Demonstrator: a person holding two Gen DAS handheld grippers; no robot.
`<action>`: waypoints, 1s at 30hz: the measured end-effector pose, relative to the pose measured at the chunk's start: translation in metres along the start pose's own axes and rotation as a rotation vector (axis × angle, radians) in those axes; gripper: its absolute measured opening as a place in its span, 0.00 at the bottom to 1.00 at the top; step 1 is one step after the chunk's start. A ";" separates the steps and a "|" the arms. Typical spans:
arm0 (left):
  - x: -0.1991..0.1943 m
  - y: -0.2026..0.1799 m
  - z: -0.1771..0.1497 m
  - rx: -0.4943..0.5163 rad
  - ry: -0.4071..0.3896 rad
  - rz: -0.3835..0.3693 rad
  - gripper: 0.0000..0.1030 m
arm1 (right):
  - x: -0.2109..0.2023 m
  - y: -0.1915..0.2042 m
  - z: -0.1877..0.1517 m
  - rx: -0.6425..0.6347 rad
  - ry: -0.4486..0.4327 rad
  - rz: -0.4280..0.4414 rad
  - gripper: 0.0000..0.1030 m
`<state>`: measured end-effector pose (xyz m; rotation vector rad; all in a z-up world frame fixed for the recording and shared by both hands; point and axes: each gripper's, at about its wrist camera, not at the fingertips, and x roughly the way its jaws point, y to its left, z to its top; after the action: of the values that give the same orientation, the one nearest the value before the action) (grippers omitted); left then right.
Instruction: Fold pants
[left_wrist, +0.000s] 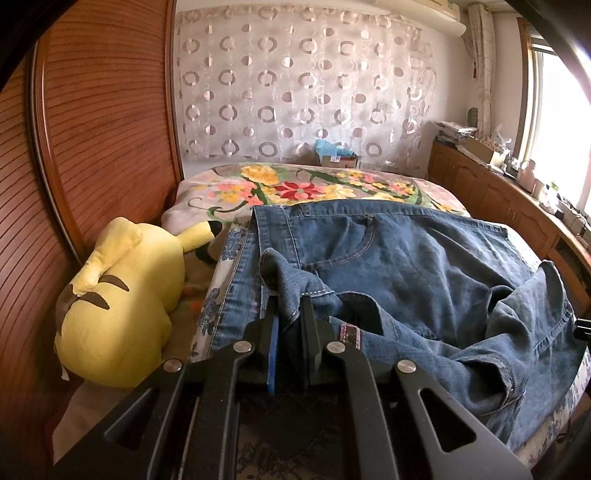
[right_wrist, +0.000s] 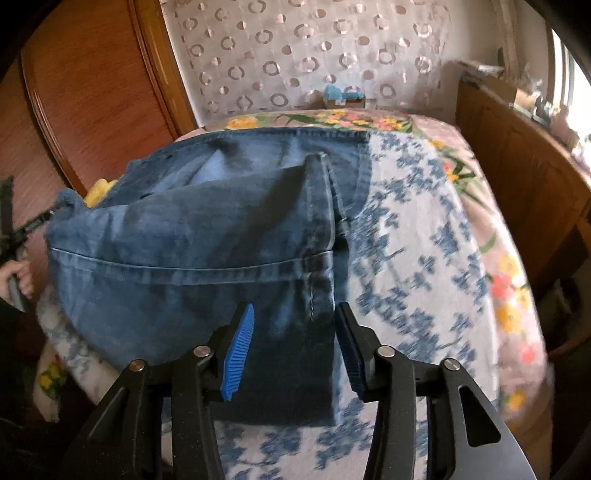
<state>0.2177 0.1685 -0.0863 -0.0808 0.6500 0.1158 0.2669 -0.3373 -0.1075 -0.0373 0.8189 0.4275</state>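
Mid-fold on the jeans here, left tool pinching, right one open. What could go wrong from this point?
1. The left tool grips only a small bunched bit of the jeans; it could slip out as you pull.
2. The right tool is open around the denim, so that side may sag and fold crooked.
3. The plush toy lies close beside the jeans; a sweep could drag it.

The left gripper (left_wrist: 291, 314) fingers (left_wrist: 309, 332) pinch bunched jeans (left_wrist: 424, 266) beside a yellow plush toy (left_wrist: 125, 302).

Yellow plush toy (left_wrist: 122, 295) beside floral bedspread (left_wrist: 295, 184)
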 end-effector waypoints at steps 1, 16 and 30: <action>0.000 0.000 0.000 0.000 0.000 0.001 0.10 | -0.001 0.001 -0.001 0.009 -0.001 0.020 0.38; -0.002 0.001 -0.012 -0.006 0.007 -0.004 0.10 | 0.029 -0.016 0.020 0.051 -0.012 0.011 0.26; -0.031 0.003 0.017 -0.017 -0.080 0.003 0.09 | -0.022 -0.023 0.032 0.005 -0.202 -0.015 0.03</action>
<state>0.2030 0.1703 -0.0540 -0.0906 0.5693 0.1270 0.2849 -0.3599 -0.0733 0.0045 0.6209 0.4077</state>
